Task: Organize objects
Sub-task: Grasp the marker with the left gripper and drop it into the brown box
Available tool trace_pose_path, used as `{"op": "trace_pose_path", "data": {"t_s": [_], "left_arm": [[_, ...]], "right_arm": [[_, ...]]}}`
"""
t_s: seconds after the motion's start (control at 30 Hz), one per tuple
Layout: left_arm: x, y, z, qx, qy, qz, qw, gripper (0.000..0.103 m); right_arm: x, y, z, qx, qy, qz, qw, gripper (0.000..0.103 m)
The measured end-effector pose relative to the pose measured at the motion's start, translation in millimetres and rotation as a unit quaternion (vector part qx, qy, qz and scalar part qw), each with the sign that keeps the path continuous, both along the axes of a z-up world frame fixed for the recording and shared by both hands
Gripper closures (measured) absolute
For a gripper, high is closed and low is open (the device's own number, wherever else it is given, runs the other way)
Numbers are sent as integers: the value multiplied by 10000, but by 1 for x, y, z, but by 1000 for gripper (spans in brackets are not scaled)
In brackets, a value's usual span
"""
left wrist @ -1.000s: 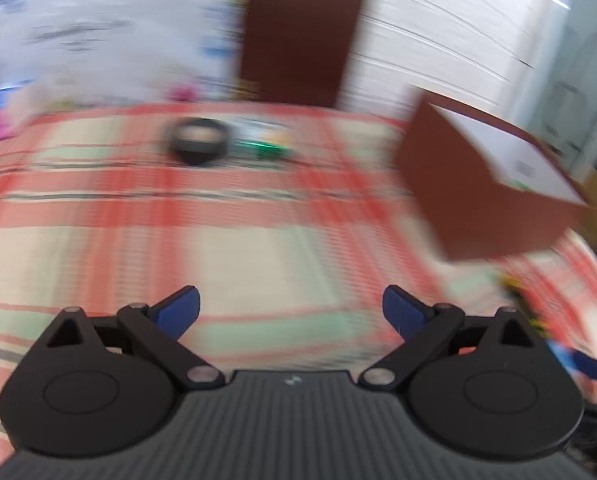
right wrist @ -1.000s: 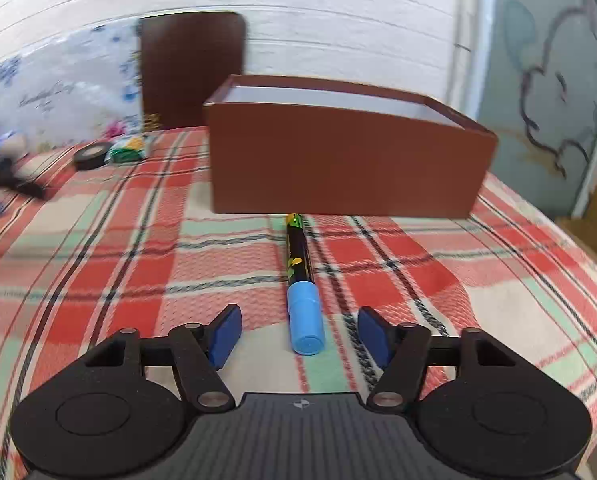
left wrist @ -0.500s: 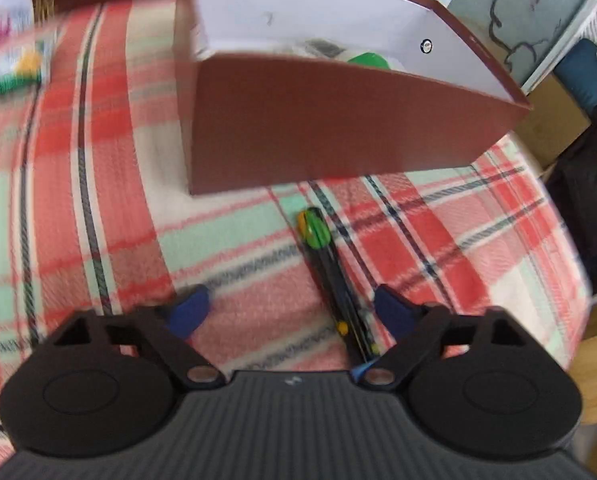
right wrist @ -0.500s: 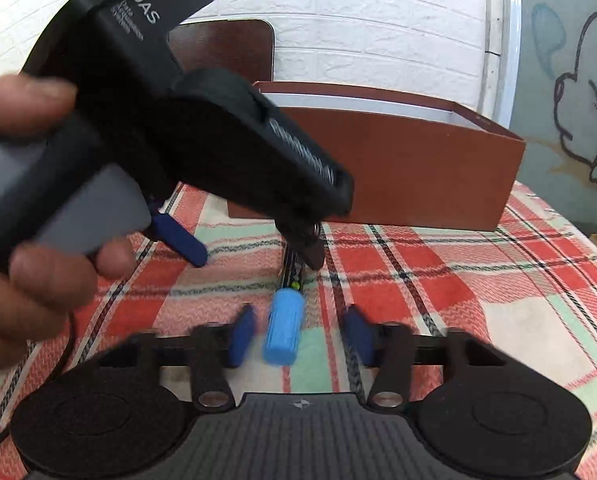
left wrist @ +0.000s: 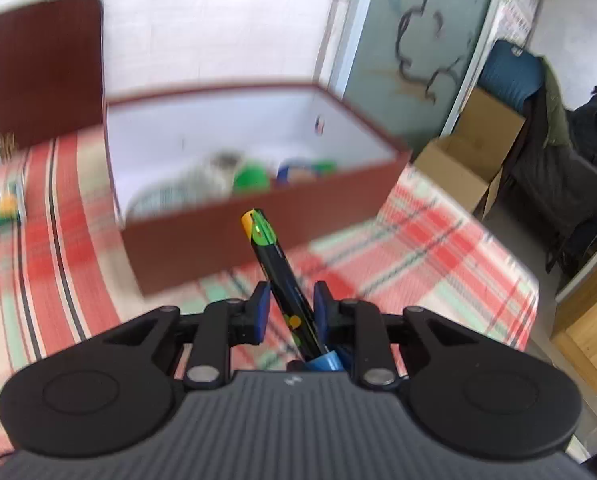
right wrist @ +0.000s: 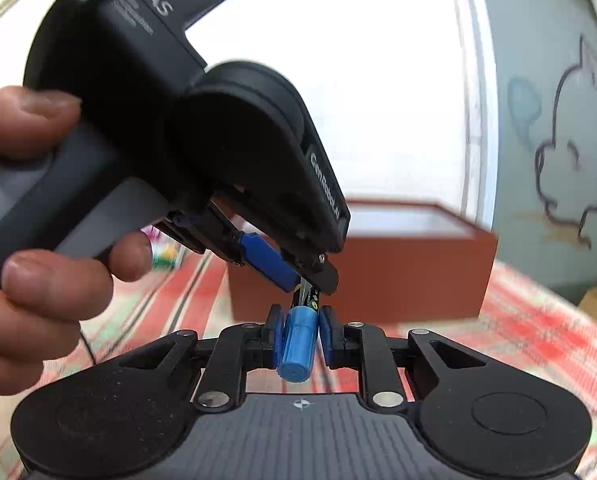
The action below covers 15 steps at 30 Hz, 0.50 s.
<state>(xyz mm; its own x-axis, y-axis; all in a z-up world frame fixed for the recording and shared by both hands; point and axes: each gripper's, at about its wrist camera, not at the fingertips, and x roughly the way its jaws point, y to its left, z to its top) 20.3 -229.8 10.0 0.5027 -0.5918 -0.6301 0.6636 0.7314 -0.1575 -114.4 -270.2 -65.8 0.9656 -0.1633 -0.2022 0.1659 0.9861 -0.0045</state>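
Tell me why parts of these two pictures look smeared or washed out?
Left wrist view: the brown box and checked tablecloth are motion-blurred, while the marker in the left hand-held gripper stays sharp. Right wrist view: the wall behind is blown out white, the edges bend from the fisheye lens, and the blue cap in the right hand-held gripper is crisp.

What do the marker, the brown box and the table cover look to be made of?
Marker: glossy black plastic barrel with printed colours, and a matte blue plastic cap.
Box: likely cardboard, with thin straight walls, brown outside and plain white inside.
Table cover: woven cloth, judging by its soft plaid pattern; motion blur hides the weave.
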Motion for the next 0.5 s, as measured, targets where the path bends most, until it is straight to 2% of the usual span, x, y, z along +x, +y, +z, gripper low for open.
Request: {"op": "trace_pose_path", "data": {"t_s": [0.1,0.27,0.3,0.33,0.37,0.4,0.47,0.5], "left_arm": [[13,-8,19,4,-360,31,9993,78],[68,-20,32,61,-488,440,9978,77],[79,-20,35,109,-534,607,9967,74],[91,-21,35,170,-536,765,9955,63],[103,-22,34,209,-538,904,9942,58],[111,-20,32,268,-580,1030,9926,58],[119,-13,29,395,-594,1283,9892,57],[120,-7,29,325,-533,1311,9894,55]], "right_arm": [[25,-8,12,29,-207,-51,9998,84],[90,-25,29,239,-314,-186,9990,85],[106,-29,28,321,-255,-245,9989,85],[122,-34,28,405,-192,-333,9984,84],[136,-38,25,410,-159,-409,9982,77],[150,-41,22,308,-46,-461,9985,61],[161,-42,17,50,100,-573,9983,58],[155,-44,18,127,45,-548,9984,58]]}}
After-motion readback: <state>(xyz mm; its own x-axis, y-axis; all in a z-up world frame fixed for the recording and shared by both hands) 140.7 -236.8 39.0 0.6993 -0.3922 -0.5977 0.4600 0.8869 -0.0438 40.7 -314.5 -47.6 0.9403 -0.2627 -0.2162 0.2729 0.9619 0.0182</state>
